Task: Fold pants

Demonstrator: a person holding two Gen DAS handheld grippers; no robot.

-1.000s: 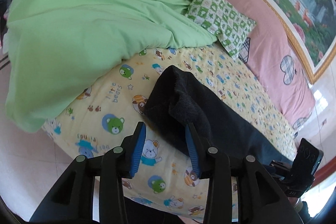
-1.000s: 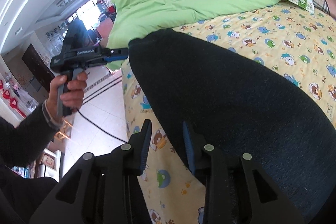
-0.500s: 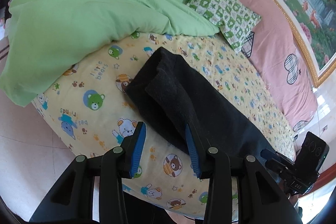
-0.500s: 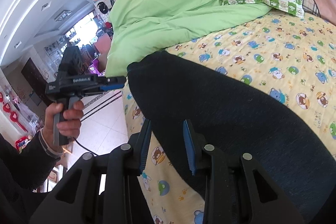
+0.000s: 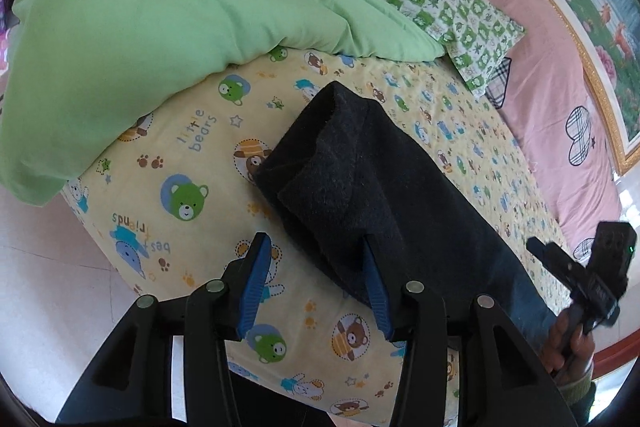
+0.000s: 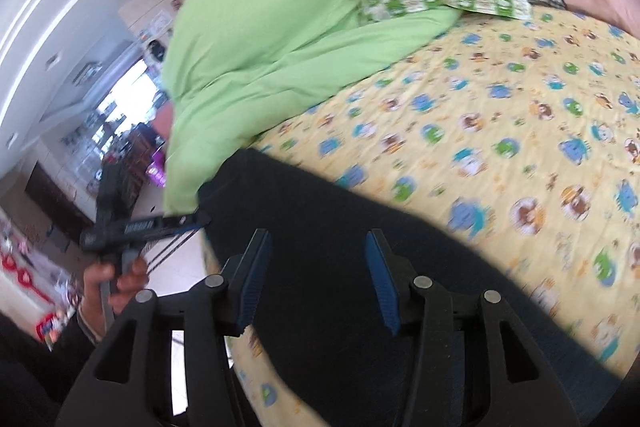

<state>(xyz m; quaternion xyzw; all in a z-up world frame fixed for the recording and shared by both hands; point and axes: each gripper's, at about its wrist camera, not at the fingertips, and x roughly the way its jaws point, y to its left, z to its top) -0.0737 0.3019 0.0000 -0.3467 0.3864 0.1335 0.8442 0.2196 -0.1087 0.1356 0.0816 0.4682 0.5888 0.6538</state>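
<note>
1. The dark pants [image 5: 384, 195] lie in a long folded strip on the bear-print sheet [image 5: 188, 163], ahead of and to the right of the left gripper [image 5: 316, 283]; its jaws have just been opening and stand apart, grasping nothing, with only the right blue pad at the near edge of the cloth and bare sheet between the pads.
2. The right gripper [image 6: 316, 275] hovers above the other end of the pants [image 6: 320, 227]; its jaws have just been opening too, released, with dark cloth seen in the gap but not pinched.
3. Risk: the layers at the end ahead of the left gripper sit uneven, one lip raised over the other; a pinch there could catch only the top layer, and the fold would peel open when lifted.
4. Risk: a low jaw could nip the sheet with the cloth and drag it.
5. Risk: the strip lies close to the bed edge on the side nearest both grippers; a sideways tug could slide it off towards the floor [image 5: 52, 267].
6. Risk: the green blanket [image 5: 160, 7] beyond the pants could snag the next fold.
</note>
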